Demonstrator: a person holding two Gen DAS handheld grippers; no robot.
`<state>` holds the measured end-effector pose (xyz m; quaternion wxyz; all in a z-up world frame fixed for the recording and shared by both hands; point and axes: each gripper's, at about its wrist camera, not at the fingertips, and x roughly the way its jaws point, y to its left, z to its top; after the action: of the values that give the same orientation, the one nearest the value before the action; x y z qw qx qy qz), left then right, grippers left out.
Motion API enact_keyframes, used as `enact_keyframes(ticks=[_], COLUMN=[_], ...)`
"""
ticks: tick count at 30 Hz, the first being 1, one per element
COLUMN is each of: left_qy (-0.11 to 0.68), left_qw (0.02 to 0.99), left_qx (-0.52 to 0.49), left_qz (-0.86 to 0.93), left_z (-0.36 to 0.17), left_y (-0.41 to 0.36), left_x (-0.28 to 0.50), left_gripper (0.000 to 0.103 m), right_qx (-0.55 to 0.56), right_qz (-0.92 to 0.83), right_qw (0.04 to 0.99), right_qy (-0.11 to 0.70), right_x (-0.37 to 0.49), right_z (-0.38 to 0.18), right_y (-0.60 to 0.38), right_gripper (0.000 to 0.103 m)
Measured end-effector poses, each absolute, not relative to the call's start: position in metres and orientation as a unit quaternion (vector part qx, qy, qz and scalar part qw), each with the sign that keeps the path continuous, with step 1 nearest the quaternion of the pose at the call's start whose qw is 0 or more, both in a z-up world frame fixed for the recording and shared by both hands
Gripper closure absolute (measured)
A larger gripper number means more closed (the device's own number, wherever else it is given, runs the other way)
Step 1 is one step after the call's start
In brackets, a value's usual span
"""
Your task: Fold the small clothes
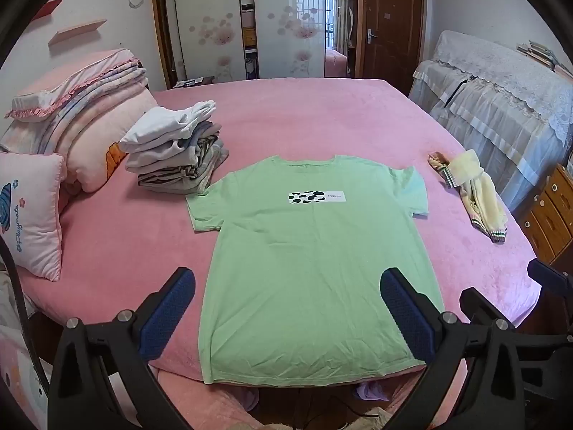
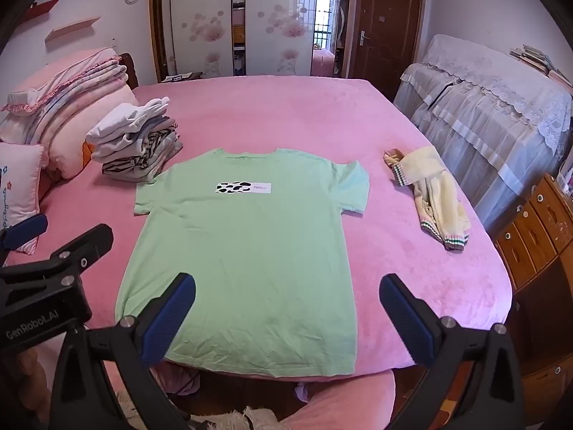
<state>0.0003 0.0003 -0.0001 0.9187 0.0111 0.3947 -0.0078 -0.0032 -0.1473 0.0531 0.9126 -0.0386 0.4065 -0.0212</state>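
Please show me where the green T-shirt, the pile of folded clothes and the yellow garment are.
T-shirt [image 1: 315,261]: left wrist view, middle of its front.
Pile [image 1: 172,150]: left wrist view, side of the stack.
Yellow garment [image 2: 437,193]: right wrist view, its middle.

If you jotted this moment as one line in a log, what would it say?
green T-shirt: spread flat on pink bed, unfolded | left gripper: open, empty | right gripper: open, empty | folded clothes stack: beside the shirt's shoulder
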Motion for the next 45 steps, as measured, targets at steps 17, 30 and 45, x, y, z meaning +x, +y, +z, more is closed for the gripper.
enact_keyframes(ticks=[17, 30, 45], left_qy=[0.396, 0.396, 0.406], left_qw=[0.918, 0.918, 0.913], left_qx=[0.010, 0.004, 0.006], left_qz=[-0.031, -0.022, -0.024], left_z=[-0.003, 0.002, -0.002], left_y=[-0.004, -0.003, -0.005], left_x=[0.004, -0.001, -0.006], left_gripper=[0.000, 0.000, 0.000], right_qx=[-0.022, -0.015, 0.003], right_qz=[-0.016, -0.024, -0.046], right_qw=[0.906, 0.906, 0.911], right_qy=[0.422, 0.423, 0.411], right_x=[0.003, 0.002, -0.004], right_z=[0.046, 0.046, 0.058], right_y=[-0.152, -0.157, -0.169], right_gripper=[0.000, 0.000, 0.000])
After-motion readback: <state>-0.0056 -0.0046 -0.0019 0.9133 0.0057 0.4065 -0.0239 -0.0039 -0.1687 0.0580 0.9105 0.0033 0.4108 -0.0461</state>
